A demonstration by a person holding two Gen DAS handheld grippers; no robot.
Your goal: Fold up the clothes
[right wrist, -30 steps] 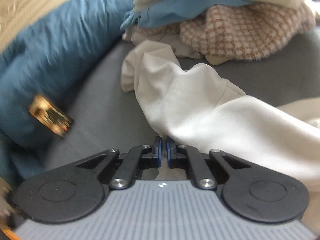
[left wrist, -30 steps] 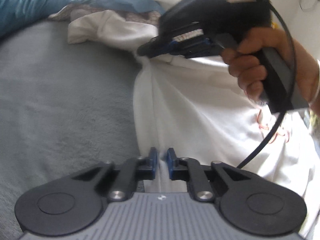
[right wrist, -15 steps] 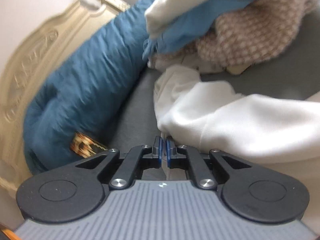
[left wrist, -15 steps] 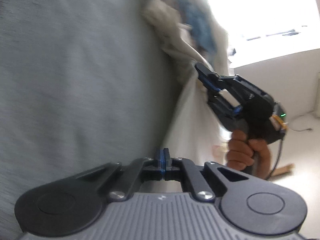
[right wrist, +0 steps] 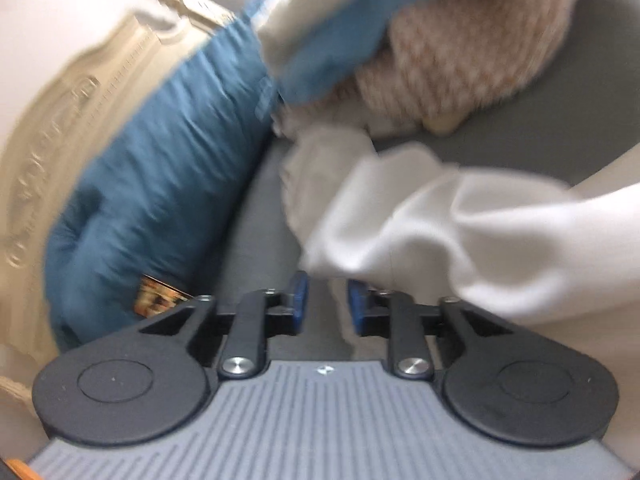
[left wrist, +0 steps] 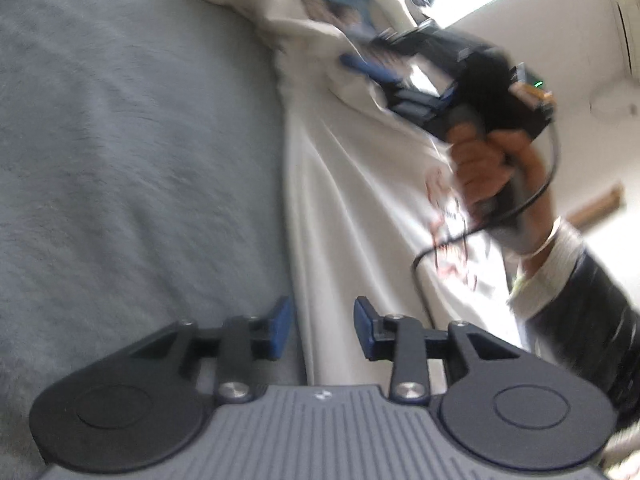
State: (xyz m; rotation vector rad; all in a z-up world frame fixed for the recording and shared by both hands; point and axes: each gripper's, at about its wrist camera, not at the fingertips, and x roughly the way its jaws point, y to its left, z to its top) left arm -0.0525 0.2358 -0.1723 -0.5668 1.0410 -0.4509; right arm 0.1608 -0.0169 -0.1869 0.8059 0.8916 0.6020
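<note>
Both my grippers' jaws have just been opening: left gripper (left wrist: 322, 330) and right gripper (right wrist: 327, 300) stand apart, releasing the white garment (left wrist: 360, 200) onto the grey bed (left wrist: 140, 160); fold laid.

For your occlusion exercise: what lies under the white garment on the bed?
The white garment lies on the grey bedcover, which shows beside it; whatever lies beneath its folds is covered.

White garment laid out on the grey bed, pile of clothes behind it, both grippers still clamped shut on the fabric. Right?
Not quite. Both grippers have just been opening: the left gripper stands open over the white garment in the left wrist view, the right gripper open in the right wrist view. Grey bed and pile of clothes are correct.
</note>
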